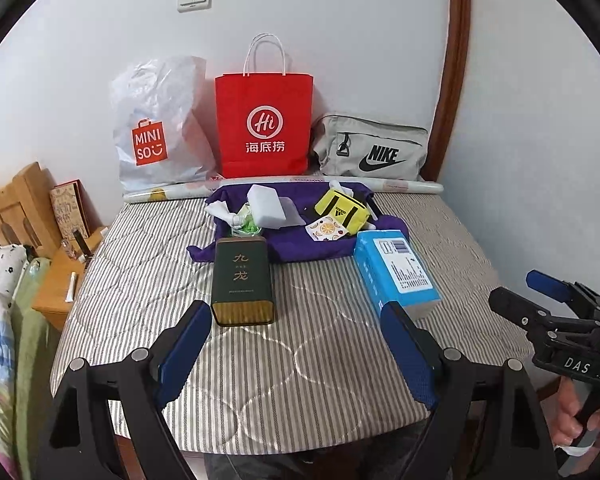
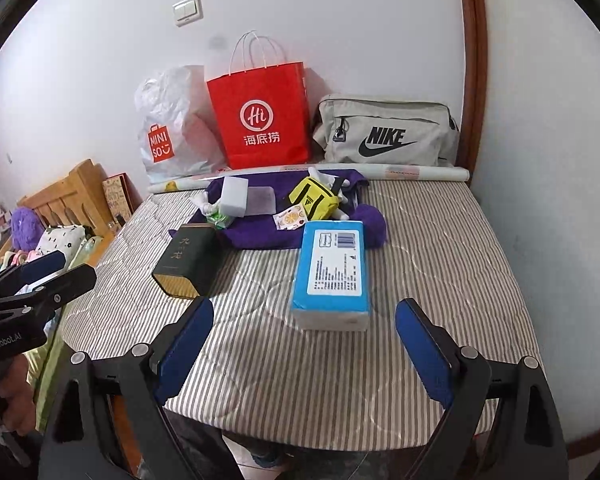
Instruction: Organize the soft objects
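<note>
A purple cloth (image 1: pixel 300 246) (image 2: pixel 260 232) lies at the back of the striped mattress (image 1: pixel 260 360) (image 2: pixel 300 368). On it are a white sponge block (image 1: pixel 266 204) (image 2: pixel 234 196), a yellow pouch (image 1: pixel 342 208) (image 2: pixel 314 198), a fruit-print card (image 1: pixel 326 229) (image 2: pixel 290 216) and a green-and-white packet (image 1: pixel 244 224) (image 2: pixel 220 218). My left gripper (image 1: pixel 296 320) is open and empty, near the front edge. My right gripper (image 2: pixel 304 320) is open and empty; it also shows at the right of the left wrist view (image 1: pixel 532 292).
A dark green tin (image 1: pixel 242 284) (image 2: pixel 188 260) and a blue box (image 1: pixel 396 272) (image 2: pixel 332 272) lie in front of the cloth. A Miniso bag (image 1: pixel 156 132), a red paper bag (image 1: pixel 264 124) and a grey Nike bag (image 1: pixel 372 148) stand against the wall. A wooden bedside stand (image 1: pixel 56 280) is left.
</note>
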